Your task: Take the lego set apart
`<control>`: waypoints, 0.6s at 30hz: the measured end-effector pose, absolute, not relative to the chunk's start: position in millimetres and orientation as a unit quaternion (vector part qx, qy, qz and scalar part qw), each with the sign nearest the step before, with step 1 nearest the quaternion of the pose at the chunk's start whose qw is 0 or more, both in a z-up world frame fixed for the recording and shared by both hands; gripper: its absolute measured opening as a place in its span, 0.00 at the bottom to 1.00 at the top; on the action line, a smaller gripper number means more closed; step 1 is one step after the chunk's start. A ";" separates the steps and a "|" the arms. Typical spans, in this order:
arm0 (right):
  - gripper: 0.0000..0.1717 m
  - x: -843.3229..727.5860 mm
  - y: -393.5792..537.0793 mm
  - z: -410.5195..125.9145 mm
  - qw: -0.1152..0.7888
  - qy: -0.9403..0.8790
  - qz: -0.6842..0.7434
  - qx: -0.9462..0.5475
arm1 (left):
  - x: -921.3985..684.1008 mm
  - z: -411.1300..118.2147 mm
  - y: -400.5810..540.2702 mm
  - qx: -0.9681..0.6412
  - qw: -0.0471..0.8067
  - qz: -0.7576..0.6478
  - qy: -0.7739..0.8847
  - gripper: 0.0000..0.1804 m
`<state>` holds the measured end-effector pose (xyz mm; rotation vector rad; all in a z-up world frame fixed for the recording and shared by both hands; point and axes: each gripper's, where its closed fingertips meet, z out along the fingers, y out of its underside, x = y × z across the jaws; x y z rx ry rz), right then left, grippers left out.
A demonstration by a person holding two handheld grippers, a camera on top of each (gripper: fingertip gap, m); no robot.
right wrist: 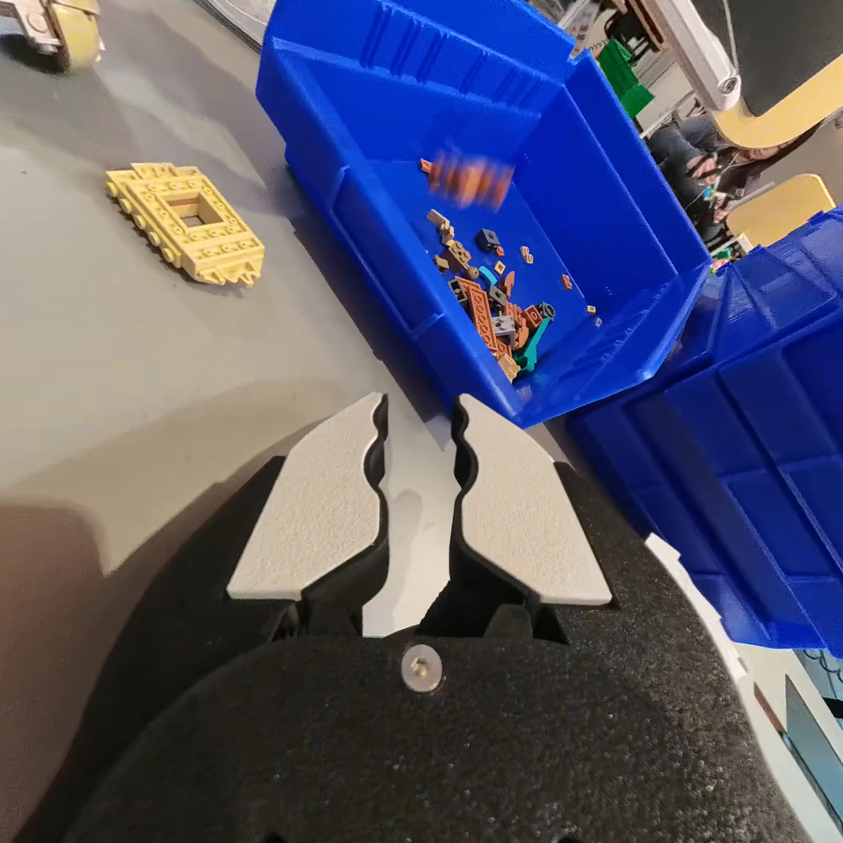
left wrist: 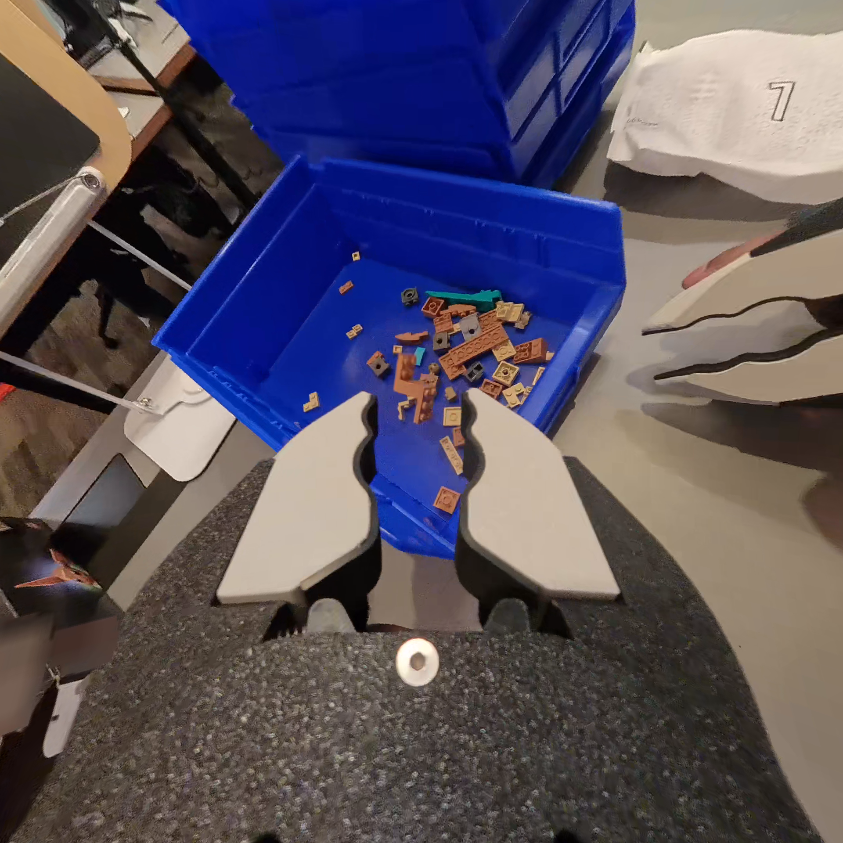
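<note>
My left gripper [left wrist: 419,401] is open over the near edge of a blue bin [left wrist: 255,292]. Nothing is between its pads. Just beyond its fingertips a brown brick assembly [left wrist: 413,387] shows blurred over the bin floor, clear of both pads. It also shows as a blurred streak in the right wrist view [right wrist: 470,182]. Several loose brown, tan, grey and teal bricks [left wrist: 479,342] lie in the bin. My right gripper [right wrist: 419,401] is open and empty over the grey table, beside the bin's corner [right wrist: 524,410]. It also shows in the left wrist view [left wrist: 652,351], to the right of the bin.
A tan brick frame with a square hole [right wrist: 182,223] lies on the grey table [right wrist: 137,365], left of the bin. Stacked blue bins [left wrist: 410,68] stand behind and beside it [right wrist: 752,456]. A white paper towel [left wrist: 730,105] lies at the back right. The table edge and chairs [left wrist: 45,114] are at the left. Some 15 centimeters of space lies between my two pairs of fingers.
</note>
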<state>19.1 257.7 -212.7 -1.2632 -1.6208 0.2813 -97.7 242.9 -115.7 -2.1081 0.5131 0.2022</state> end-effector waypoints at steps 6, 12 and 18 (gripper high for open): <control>0.15 17.0 248.3 -218.9 0.493 -0.690 0.123 -0.516 | -96.1 -147.0 185.1 -0.853 0.468 0.049 0.225 0.20; 0.15 6.1 217.6 -228.2 0.463 -0.719 0.148 -0.496 | -106.8 -183.2 122.8 -0.873 0.425 -0.006 0.240 0.21; 0.15 -2.2 192.9 -232.2 0.448 -0.739 0.167 -0.475 | -121.9 -212.1 110.9 -0.889 0.380 -0.046 0.250 0.23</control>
